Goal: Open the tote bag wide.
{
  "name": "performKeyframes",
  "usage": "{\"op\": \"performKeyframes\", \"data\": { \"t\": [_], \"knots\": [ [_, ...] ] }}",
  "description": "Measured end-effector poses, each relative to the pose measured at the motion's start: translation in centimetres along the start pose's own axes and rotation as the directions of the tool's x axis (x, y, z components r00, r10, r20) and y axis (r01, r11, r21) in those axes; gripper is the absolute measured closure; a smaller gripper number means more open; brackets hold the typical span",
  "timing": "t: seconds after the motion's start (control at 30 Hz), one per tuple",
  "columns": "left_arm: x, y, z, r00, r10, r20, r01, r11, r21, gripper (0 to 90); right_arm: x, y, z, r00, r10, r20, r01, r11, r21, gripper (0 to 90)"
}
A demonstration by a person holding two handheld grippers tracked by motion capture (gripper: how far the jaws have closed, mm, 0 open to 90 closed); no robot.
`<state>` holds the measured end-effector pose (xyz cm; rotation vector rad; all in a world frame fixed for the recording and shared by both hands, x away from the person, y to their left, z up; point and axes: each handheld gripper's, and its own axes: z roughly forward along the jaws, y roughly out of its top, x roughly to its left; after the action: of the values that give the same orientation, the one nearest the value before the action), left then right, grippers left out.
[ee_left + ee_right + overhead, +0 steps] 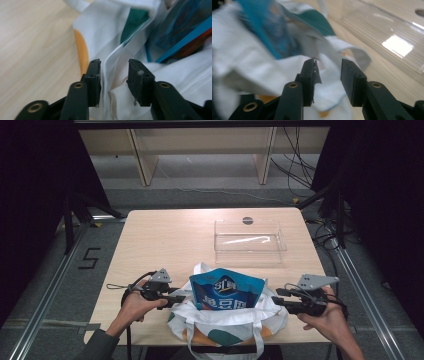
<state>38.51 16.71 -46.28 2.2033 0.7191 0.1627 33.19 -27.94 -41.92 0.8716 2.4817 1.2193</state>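
At the near edge of the table we see a white tote bag with orange and green patches; a blue snack packet stands in its mouth, leaning slightly. On either side we see a hand with a gripper. The left gripper points at the bag's left rim; in the left gripper view its jaws are parted with a fold of white cloth between them, touching the left pad but not clamped. The right gripper points at the bag's right rim; in the right gripper view its jaws are likewise parted over white cloth, gripping nothing. Farther off, toward the right, we see a clear tray, well apart from the bag.
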Motion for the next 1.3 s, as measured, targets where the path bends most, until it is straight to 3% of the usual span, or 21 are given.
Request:
{"op": "performKeyframes", "data": {
  "t": [0.03,0.1,0.17,0.2,0.23,0.27,0.3,0.4,0.47,0.5,0.57,0.67,0.73,0.8,0.83,0.93,1.03,1.07,1.17,1.27,1.3],
  "knots": [
    [-0.3,0.4,-0.2,1.0,0.001,-0.001,-0.001,1.0,0.0,59.6,1.5,0.4,-1.3,0.998,-0.041,-0.049,0.039,0.999,-0.035,63.6],
    [-0.5,1.1,-0.4,0.9994,0.028,-0.02,-0.028,0.9996,0.006,59.1,2.1,0.6,-1.7,0.9953,-0.069,-0.068,0.065,0.996,-0.054,63.3],
    [0.0,1.6,-0.6,0.9979,0.064,-0.005,-0.064,0.9975,0.03,59.3,3.6,0.9,-2.0,0.9907,-0.105,-0.087,0.101,0.994,-0.049,62.7],
    [-0.1,1.7,-0.4,0.9996,0.026,-0.006,-0.026,0.9996,0.009,60.6,4.8,1.4,-1.8,0.9836,-0.143,-0.11,0.137,0.989,-0.053,62.6],
    [0.3,1.9,-0.4,0.9985,0.054,0.001,-0.054,0.9983,0.02,60.6,4.8,1.4,-1.8,0.9836,-0.143,-0.11,0.137,0.989,-0.053,62.6],
    [0.3,1.9,-0.1,0.9997,0.019,0.012,-0.019,0.9997,0.012,61.5,5.3,1.7,-1.6,0.9793,-0.161,-0.123,0.154,0.986,-0.063,62.6],
    [0.4,2.0,0.0,0.9994,0.029,0.018,-0.03,0.9995,0.01,62.9,5.8,2.2,-1.3,0.9755,-0.174,-0.134,0.169,0.984,-0.047,61.0],
    [0.5,1.9,0.6,0.9994,0.016,0.032,-0.017,0.9995,0.026,64.6,6.2,2.8,-0.2,0.9776,-0.142,-0.155,0.137,0.99,-0.043,58.9],
    [0.6,1.9,0.7,0.9989,0.03,0.035,-0.031,0.9991,0.028,66.4,5.9,2.9,0.1,0.9713,-0.171,-0.166,0.168,0.985,-0.033,57.8],
    [0.5,1.9,0.9,0.9993,0.02,0.032,-0.021,0.9993,0.03,66.4,6.0,2.8,0.4,0.9767,-0.127,-0.173,0.127,0.992,-0.012,55.3],
    [0.7,1.9,1.0,0.999,0.031,0.034,-0.032,0.9986,0.043,68.3,5.9,2.7,0.8,0.9697,-0.14,-0.2,0.144,0.99,0.005,54.4],
    [0.9,1.8,1.4,0.9996,0.007,0.028,-0.008,0.9995,0.032,72.9,6.1,2.0,0.9,0.9679,-0.152,-0.201,0.161,0.986,0.034,65.3],
    [0.9,1.8,1.4,0.9995,0.001,0.032,-0.002,0.9996,0.028,75.3,6.4,1.5,1.5,0.9609,-0.176,-0.213,0.198,0.976,0.085,78.9],
    [1.1,1.8,1.5,0.9993,0.018,0.032,-0.02,0.9989,0.043,76.0,6.6,1.2,1.9,0.9552,-0.172,-0.241,0.201,0.974,0.103,81.4],
    [1.1,1.8,1.5,0.9995,0.019,0.027,-0.021,0.9988,0.045,78.2,6.9,0.7,2.5,0.9491,-0.185,-0.255,0.226,0.964,0.141,88.2],
    [1.1,1.7,1.7,0.9996,0.005,0.029,-0.006,0.9989,0.047,80.9,7.0,0.3,3.3,0.9446,-0.184,-0.272,0.234,0.958,0.164,90.0],
    [1.5,1.3,2.2,0.9991,-0.029,0.031,0.027,0.9981,0.056,83.0,7.2,-0.6,4.9,0.9406,-0.189,-0.282,0.257,0.94,0.225,90.0],
    [1.5,1.1,2.5,0.9985,-0.047,0.03,0.046,0.9977,0.05,83.0,7.2,-0.6,4.9,0.9406,-0.189,-0.282,0.257,0.94,0.225,90.0],
    [1.8,0.9,2.7,0.9988,-0.041,0.028,0.04,0.9977,0.055,84.6,7.2,-1.9,7.1,0.9277,-0.169,-0.333,0.263,0.928,0.264,90.0],
    [1.7,0.9,2.6,0.998,-0.056,0.028,0.055,0.9976,0.043,84.7,7.4,-2.2,7.2,0.9287,-0.154,-0.337,0.251,0.93,0.267,90.0],
    [1.8,0.8,2.7,0.9979,-0.059,0.025,0.058,0.9971,0.049,84.7,7.4,-2.5,7.3,0.9309,-0.174,-0.321,0.266,0.925,0.271,90.0]
  ]
}}
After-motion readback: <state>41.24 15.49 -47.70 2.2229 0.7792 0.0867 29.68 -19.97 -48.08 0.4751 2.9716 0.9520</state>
